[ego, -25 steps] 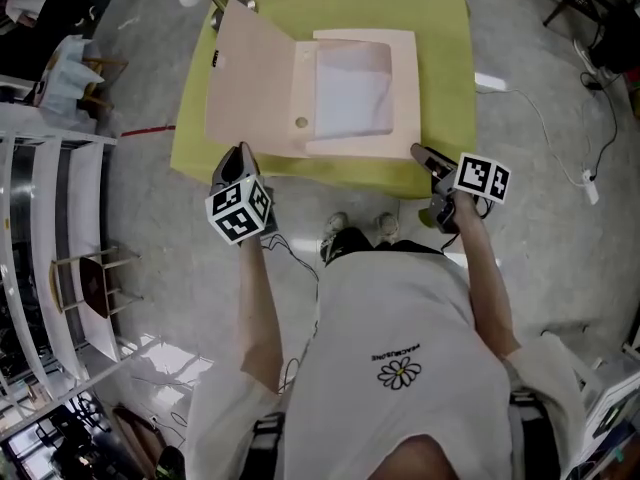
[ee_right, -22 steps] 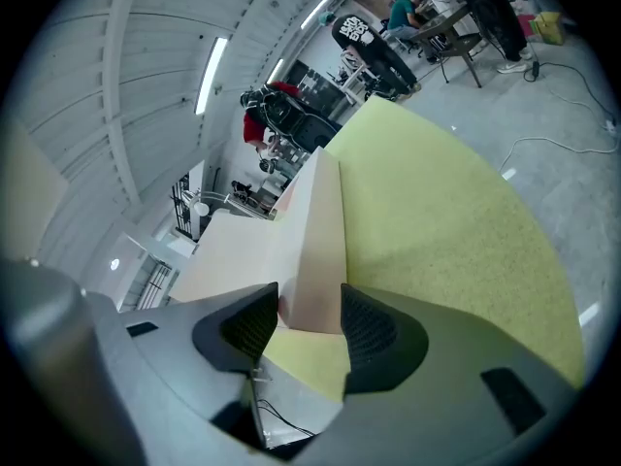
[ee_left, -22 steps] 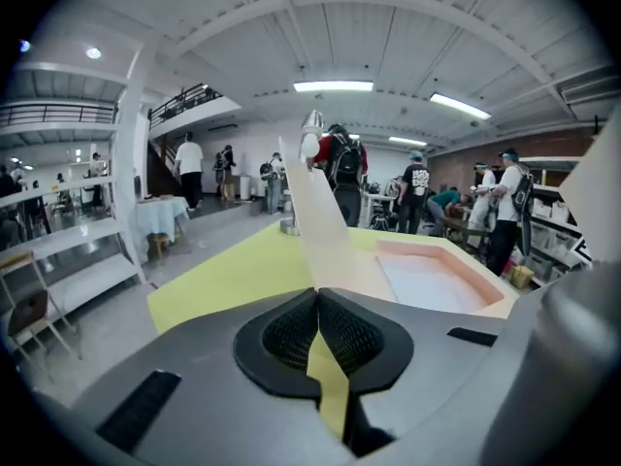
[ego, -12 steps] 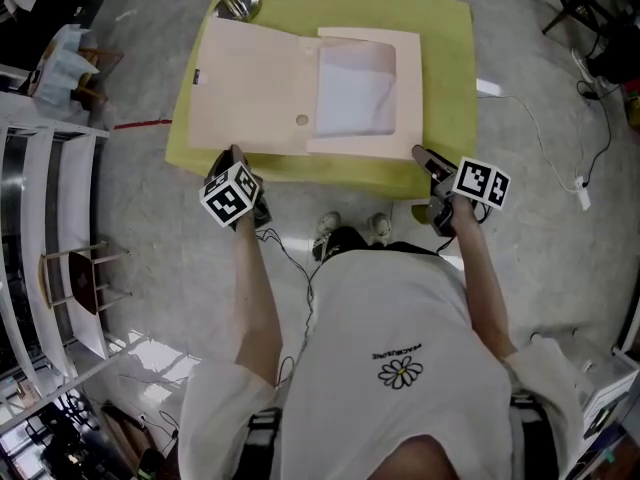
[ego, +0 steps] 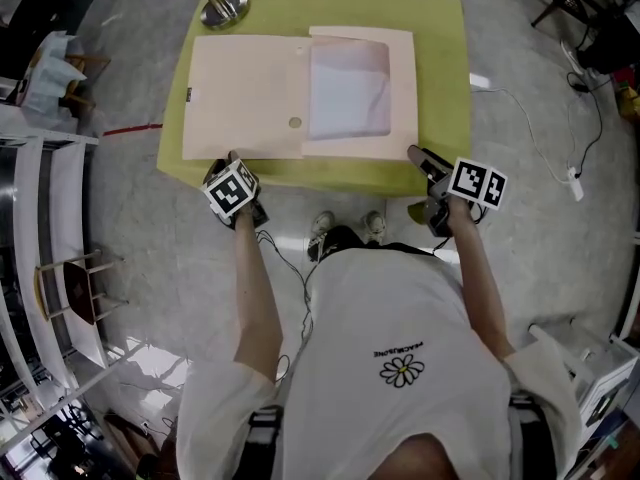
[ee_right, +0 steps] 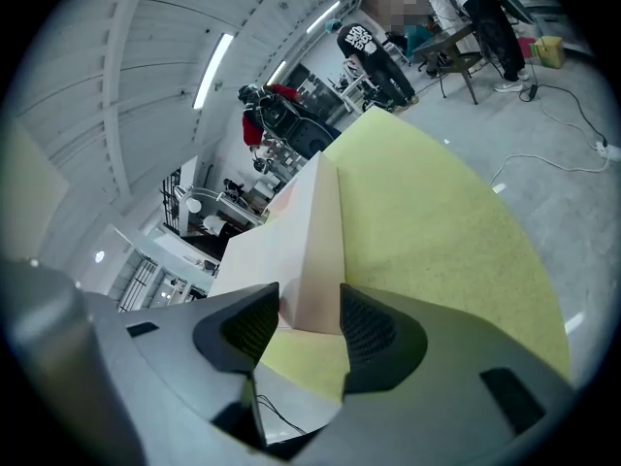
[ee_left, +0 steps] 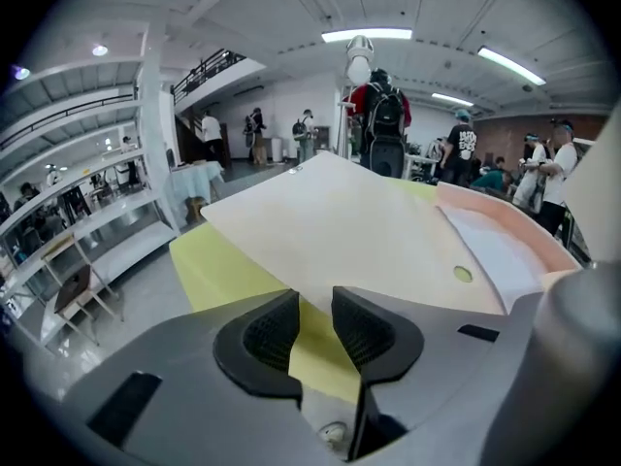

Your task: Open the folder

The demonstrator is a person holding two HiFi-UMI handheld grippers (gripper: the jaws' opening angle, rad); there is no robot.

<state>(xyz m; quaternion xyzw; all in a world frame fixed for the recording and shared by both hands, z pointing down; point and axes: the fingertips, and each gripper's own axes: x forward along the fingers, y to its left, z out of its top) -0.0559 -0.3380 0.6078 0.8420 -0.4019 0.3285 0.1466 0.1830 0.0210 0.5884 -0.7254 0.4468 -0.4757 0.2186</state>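
Note:
The peach folder lies spread open on the yellow-green table. Its left cover rests flat, and a white sheet sits in the right half. My left gripper is at the cover's front-left corner. Its jaws are opening, and in the left gripper view the cover's corner tip sits just ahead of the gap of the left gripper, with neither pad touching it. My right gripper is at the front-right corner. In the right gripper view the right gripper is closed on the thick edge of the folder.
A desk lamp stands on the table's far-left corner, just behind the cover. Metal shelves run along the left side. A cable trails over the floor at the right. The table's front edge is right in front of both grippers.
The raised left cover has swung down flat on the table. My left gripper sank with it to the front-left corner and its jaws have parted. The right gripper stayed put.

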